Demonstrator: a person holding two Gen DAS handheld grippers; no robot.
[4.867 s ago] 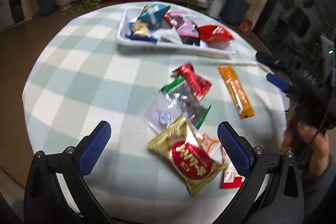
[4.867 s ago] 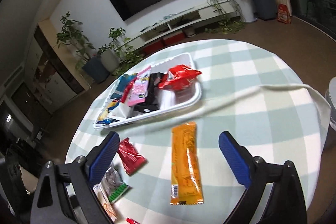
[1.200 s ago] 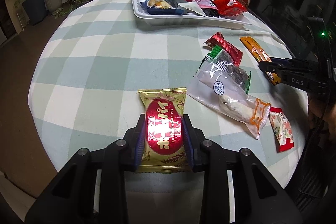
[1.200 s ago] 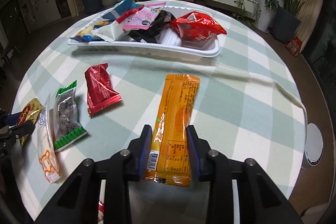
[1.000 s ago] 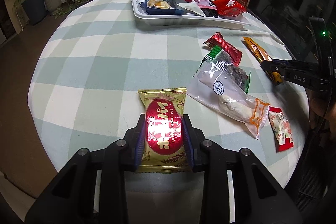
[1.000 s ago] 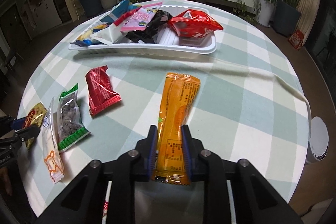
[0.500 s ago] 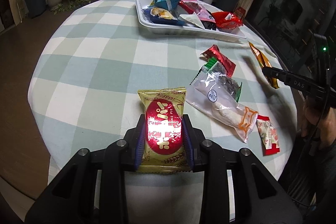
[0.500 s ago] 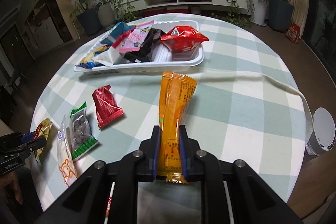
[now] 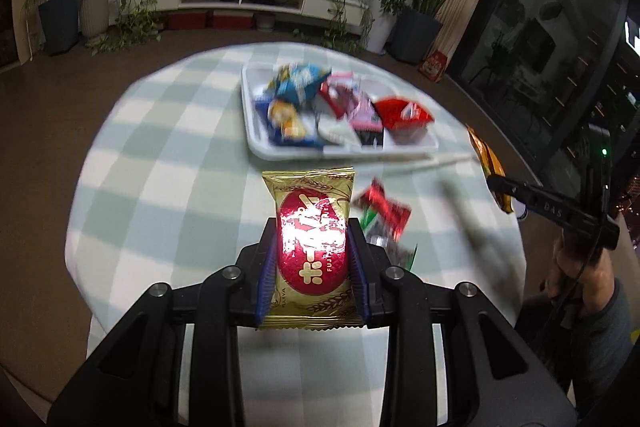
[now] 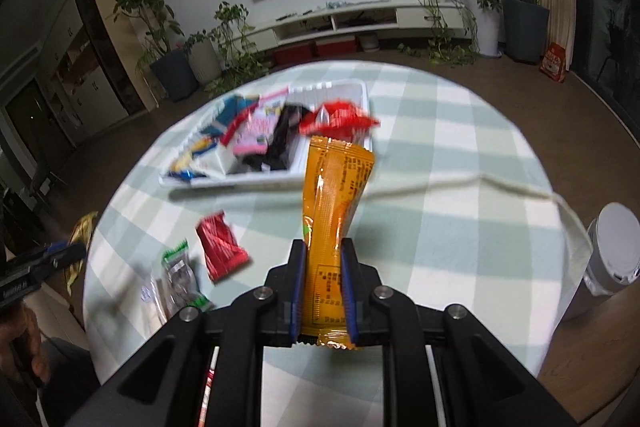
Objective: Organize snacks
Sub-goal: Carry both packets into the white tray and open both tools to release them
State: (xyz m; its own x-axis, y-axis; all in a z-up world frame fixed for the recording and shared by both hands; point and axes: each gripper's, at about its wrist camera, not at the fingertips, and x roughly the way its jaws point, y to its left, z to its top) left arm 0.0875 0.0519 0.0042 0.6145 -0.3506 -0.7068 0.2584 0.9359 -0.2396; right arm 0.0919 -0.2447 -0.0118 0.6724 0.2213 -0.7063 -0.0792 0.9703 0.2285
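My left gripper [image 9: 312, 259] is shut on a gold packet with a red oval label [image 9: 310, 227], held up above the table. My right gripper [image 10: 323, 267] is shut on a long orange packet [image 10: 332, 195], also lifted clear of the cloth. In the left wrist view that orange packet [image 9: 486, 155] shows at the right in the other gripper. A white tray [image 9: 344, 153] holding several snack packets lies at the far side of the round checked table [image 9: 168, 163]; the right wrist view has the tray [image 10: 256, 181] too.
A red packet [image 10: 220, 247] and a clear packet with green edges [image 10: 180, 279] lie loose on the cloth. A white cord [image 10: 480, 187] runs across the table to its right edge. A white cylinder [image 10: 612, 251] stands beyond that edge. A person's hand [image 9: 572, 267] holds the right gripper.
Both grippers have risen with their packets, so the table looks smaller and farther below. The orange packet now stands up off the cloth. The gold packet has left the table.
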